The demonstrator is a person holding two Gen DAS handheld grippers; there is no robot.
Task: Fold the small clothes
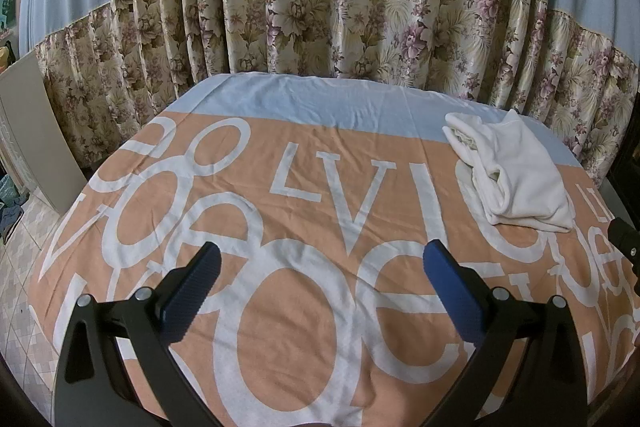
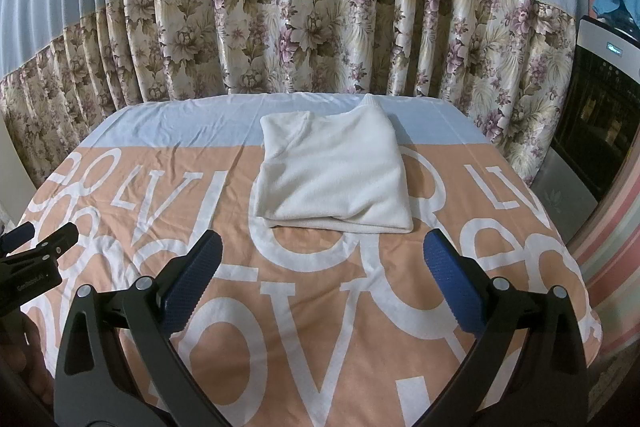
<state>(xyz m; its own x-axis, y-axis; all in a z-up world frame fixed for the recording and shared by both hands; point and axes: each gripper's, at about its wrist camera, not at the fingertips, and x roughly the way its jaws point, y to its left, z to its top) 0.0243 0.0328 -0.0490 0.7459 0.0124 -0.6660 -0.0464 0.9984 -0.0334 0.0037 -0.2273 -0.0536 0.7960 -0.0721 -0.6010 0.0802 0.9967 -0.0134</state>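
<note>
1. Blue ribbed pads line both tools: the right hand-held gripper (image 2: 320, 275) and the left hand-held gripper (image 1: 320, 279) each hover low over the near part of the surface, jaws spread wide and holding nothing.

2. Under them lies a peach, white-lettered cotton sheet with a pale blue band (image 2: 312, 327), stretched over what may be a desk or a bed; the frames do not settle which.

3. Ahead of the right tool, almost centred between its fingers and a little beyond their tips, sits the cream fleece garment, folded into a squarish bundle (image 2: 336, 175). It rests flat where the peach print meets the blue band, its folded edge facing the tool and running left to right.

4. From the left wrist view the same bundle (image 1: 516, 171) lies well off to the right and farther away, with layered open edges showing on its left side. The right hand is therefore clearly nearer and better lined up.

5. Both tools point forward and slightly down. The left one's tip shows at the left edge of the right wrist view, so the two sit side by side but apart.

6. Judging by its compact shape, the garment looks already folded; any further tidying would call for a short, straight reach from the right.

7. Beyond hangs a pleated curtain, grey-blue above and floral below (image 2: 304, 39).
</note>
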